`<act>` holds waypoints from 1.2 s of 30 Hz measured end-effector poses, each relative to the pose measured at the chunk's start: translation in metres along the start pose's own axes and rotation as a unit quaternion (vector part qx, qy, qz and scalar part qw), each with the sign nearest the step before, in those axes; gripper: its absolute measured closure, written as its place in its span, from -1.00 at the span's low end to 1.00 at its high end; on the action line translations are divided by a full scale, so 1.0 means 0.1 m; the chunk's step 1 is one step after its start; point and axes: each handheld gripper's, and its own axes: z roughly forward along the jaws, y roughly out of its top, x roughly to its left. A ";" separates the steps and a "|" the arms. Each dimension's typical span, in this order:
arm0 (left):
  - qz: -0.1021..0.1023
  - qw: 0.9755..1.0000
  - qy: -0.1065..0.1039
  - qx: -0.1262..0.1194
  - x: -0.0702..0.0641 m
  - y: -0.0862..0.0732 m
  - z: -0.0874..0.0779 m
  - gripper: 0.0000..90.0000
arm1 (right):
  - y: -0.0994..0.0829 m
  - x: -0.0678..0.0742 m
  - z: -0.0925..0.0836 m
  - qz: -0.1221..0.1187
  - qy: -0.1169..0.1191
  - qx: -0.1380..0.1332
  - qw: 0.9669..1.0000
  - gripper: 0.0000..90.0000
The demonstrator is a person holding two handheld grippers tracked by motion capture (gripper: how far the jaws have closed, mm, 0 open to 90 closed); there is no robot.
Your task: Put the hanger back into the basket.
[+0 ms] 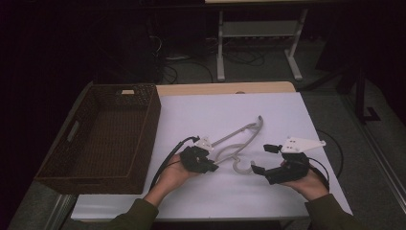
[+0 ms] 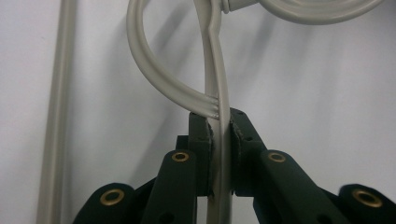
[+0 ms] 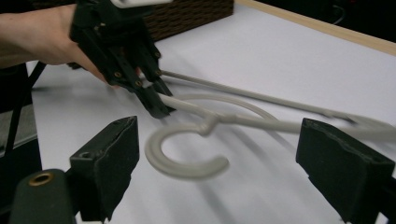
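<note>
A grey plastic clothes hanger (image 1: 238, 136) lies on the white table top, its hook (image 1: 242, 166) toward the person. My left gripper (image 1: 211, 166) is shut on the hanger's shoulder end (image 2: 219, 140), with the thin bar pinched between both pads. The other gripper view shows that same grip at the hanger arm (image 3: 187, 103), and the hook (image 3: 182, 158) lies just ahead. My right gripper (image 1: 262, 159) stands open at the right of the hook, nothing between its jaws; its pads (image 3: 116, 144) sit wide apart on either side of the hook.
A dark woven basket (image 1: 103, 136) stands on the left part of the table, with nothing in it. A wooden table edge (image 1: 225, 88) runs along the back. Cables trail from both grippers. Table legs and cords are on the floor beyond.
</note>
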 end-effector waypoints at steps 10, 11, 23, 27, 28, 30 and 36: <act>-0.006 1.000 0.005 -0.013 -0.01 0.06 -0.14 0.82 | -0.25 -0.07 -0.23 0.033 -0.041 -0.011 0.999 -0.84; -0.008 1.000 0.007 -0.017 -0.01 0.07 -0.16 0.82 | -0.27 -0.08 -0.25 0.037 -0.044 -0.013 0.998 -0.84; -0.016 0.999 0.007 -0.033 -0.03 0.26 -0.36 0.82 | -0.43 -0.09 -0.33 0.053 -0.063 -0.009 0.997 -0.89; -0.018 0.999 0.012 -0.037 -0.03 0.35 -0.46 0.82 | -0.46 -0.09 -0.35 0.054 -0.070 -0.015 0.996 -0.90; -0.020 0.999 0.013 -0.039 -0.03 0.37 -0.48 0.82 | -0.46 -0.09 -0.35 0.055 -0.071 -0.016 0.996 -0.90; -0.015 0.999 0.014 -0.040 -0.02 0.42 -0.54 0.82 | -0.46 -0.09 -0.35 0.054 -0.072 -0.016 0.996 -0.90; -0.015 0.999 0.022 -0.046 -0.02 0.59 -0.72 0.82 | -0.46 -0.09 -0.35 0.054 -0.074 -0.017 0.996 -0.91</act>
